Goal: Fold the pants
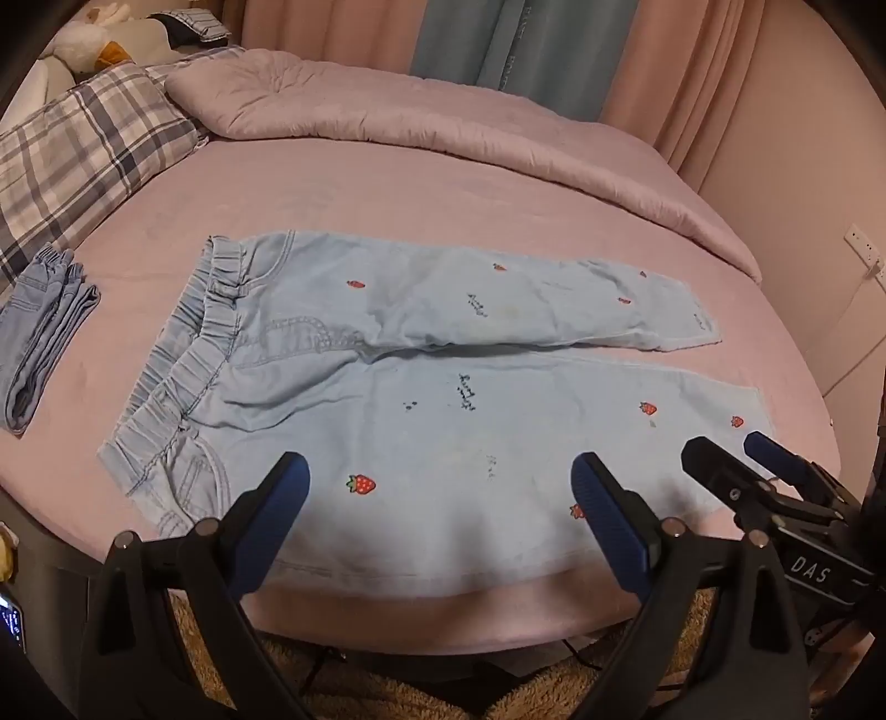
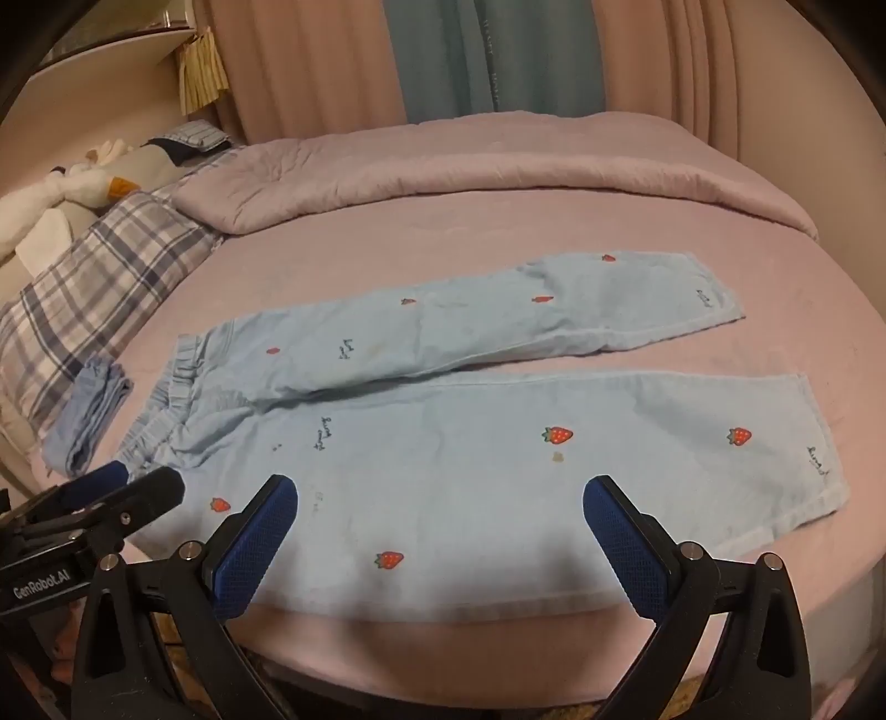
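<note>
Light blue pants (image 1: 432,399) with red strawberry prints lie flat and spread on the pink bed, waistband to the left, both legs running right; the right wrist view shows the pants (image 2: 470,443) too. My left gripper (image 1: 440,482) hovers open above the near leg close to the front edge, nothing between its blue pads. My right gripper (image 2: 440,501) is open as well, above the near leg further toward the hem. In the left wrist view the right gripper (image 1: 725,451) shows at the right edge; in the right wrist view the left gripper (image 2: 141,479) shows at the left.
A folded blue garment (image 1: 44,349) lies left of the waistband. A plaid pillow (image 1: 83,160) and plush toys (image 1: 94,44) sit at the far left. A pink duvet (image 1: 443,127) is bunched along the back. Curtains hang behind; a shaggy rug (image 1: 443,681) lies below the bed's front edge.
</note>
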Available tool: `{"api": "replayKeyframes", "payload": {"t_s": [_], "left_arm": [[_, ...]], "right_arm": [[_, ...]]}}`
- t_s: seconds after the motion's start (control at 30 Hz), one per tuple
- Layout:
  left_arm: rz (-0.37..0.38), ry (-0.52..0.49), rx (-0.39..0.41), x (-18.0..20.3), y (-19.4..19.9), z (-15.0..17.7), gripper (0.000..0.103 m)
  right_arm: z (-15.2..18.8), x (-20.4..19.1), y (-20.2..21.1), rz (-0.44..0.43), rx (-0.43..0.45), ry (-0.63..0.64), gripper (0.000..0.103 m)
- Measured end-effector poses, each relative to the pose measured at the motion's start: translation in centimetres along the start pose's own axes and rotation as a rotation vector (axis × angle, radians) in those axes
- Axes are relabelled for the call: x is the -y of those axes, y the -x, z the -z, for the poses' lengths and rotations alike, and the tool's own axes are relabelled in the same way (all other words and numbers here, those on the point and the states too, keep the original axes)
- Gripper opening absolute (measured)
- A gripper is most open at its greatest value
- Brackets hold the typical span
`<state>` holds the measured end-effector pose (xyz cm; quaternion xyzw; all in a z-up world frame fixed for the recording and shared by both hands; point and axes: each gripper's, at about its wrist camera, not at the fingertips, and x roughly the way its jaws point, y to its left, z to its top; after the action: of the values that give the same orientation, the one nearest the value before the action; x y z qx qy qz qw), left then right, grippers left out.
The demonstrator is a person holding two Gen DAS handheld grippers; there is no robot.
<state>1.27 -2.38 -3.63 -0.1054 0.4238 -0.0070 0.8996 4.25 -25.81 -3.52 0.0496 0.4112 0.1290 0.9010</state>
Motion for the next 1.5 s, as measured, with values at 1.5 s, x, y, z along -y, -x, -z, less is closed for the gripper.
{"api": "replayKeyframes", "payload": {"t_s": [1.5], "left_arm": [[0.004, -0.046, -0.019, 0.5, -0.2, 0.3, 0.094]], "right_arm": [[0.3, 0.3, -0.6, -0.002, -0.004, -0.027, 0.102]]}}
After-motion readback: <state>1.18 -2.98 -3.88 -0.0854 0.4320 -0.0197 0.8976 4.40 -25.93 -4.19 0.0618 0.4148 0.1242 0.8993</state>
